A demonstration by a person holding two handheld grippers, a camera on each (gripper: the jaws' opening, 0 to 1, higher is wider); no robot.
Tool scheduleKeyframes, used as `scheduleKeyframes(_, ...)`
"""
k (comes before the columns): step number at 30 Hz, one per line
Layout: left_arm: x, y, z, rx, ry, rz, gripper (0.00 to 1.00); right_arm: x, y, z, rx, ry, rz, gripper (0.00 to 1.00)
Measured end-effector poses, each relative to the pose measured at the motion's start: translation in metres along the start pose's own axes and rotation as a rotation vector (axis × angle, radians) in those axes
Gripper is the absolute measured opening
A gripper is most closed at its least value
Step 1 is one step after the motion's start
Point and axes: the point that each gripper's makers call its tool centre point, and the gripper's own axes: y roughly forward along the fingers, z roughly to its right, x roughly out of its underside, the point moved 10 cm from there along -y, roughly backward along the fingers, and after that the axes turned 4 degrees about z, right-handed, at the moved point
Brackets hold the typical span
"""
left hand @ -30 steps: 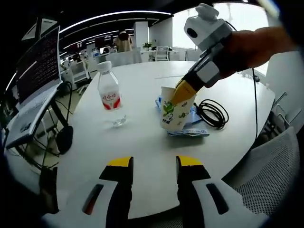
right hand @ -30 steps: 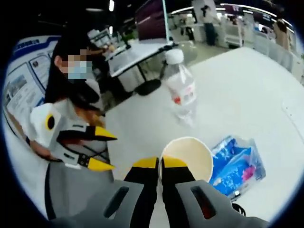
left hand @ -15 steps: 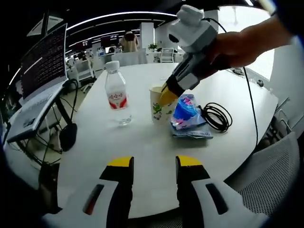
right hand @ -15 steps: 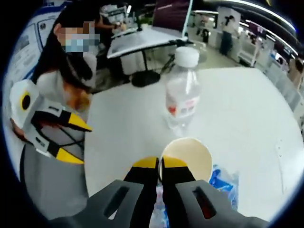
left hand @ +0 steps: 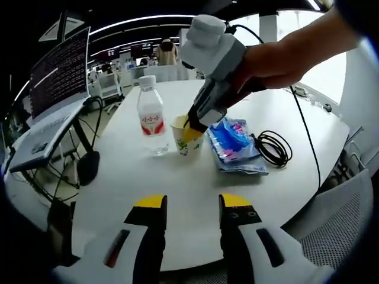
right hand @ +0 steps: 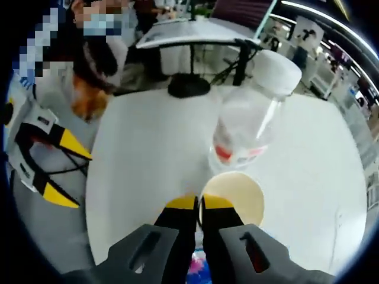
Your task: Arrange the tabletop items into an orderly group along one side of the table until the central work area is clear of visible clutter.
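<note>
Left gripper view, left to right: water bottle upright on white table, paper cup just beside it, blue packet, black cable. Right gripper jaws pinched on the cup rim. Left gripper jaws wide, empty, well apart from items.

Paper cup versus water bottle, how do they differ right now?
The paper cup is short, opaque, printed and open-topped; the water bottle is taller, clear, with a white cap and a red label. The right gripper is shut on the cup's rim; the bottle stands free. Both are upright on the white table, close together.
</note>
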Motion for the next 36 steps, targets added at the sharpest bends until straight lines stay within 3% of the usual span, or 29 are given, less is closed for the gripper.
scheduleKeyframes(20,0.0,0.0,-0.002,-0.012,-0.014,0.008,0.33,0.0,0.008,0.024,0.079,0.0,-0.024,0.0)
scheduleKeyframes(36,0.0,0.001,-0.001,-0.013,-0.013,-0.003,0.34,0.0,-0.002,0.025,0.122,0.035,0.038,0.13)
